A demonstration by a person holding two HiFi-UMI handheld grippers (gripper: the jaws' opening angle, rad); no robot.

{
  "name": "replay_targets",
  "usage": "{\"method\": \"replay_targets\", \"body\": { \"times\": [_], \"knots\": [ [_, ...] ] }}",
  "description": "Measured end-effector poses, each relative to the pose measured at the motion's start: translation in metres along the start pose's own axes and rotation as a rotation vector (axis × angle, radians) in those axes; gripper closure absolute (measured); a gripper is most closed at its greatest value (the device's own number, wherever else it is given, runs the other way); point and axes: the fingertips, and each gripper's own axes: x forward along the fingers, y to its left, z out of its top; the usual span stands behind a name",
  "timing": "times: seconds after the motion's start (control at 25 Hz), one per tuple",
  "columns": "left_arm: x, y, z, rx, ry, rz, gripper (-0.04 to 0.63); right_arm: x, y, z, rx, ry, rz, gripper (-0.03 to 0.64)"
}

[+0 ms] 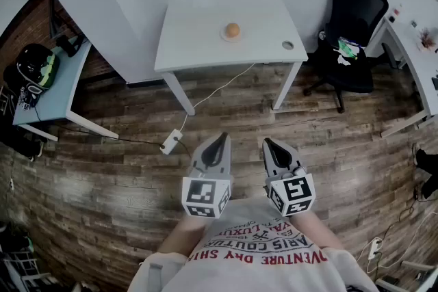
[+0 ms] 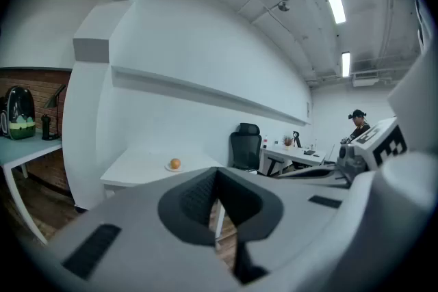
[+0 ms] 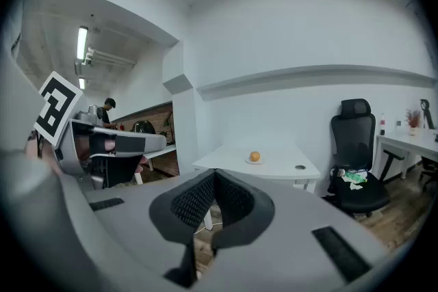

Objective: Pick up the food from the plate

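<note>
A small round orange food item [image 1: 233, 29] lies on a small plate [image 1: 225, 36] on a white table [image 1: 198, 37] across the room; it also shows far off as the food [image 2: 175, 163] in the left gripper view and as the food [image 3: 254, 156] in the right gripper view. My left gripper [image 1: 221, 138] and right gripper [image 1: 267, 143] are held close to my chest, side by side, far from the table. Both are shut with nothing between their jaws.
A black office chair [image 1: 352, 24] stands right of the table. A grey desk [image 1: 51, 89] with a helmet sits at left, another desk [image 1: 410, 51] at right. A cable and power strip [image 1: 171, 141] lie on the wooden floor. A person [image 2: 357, 123] stands in the distance.
</note>
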Motion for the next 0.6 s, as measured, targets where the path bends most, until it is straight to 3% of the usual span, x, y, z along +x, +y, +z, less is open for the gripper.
{"method": "replay_targets", "body": {
  "times": [0.6],
  "knots": [
    [0.015,-0.004,-0.001,-0.013,0.005,-0.003,0.589,0.003,-0.023,-0.005,0.06,0.003,-0.036,0.606]
  ]
}}
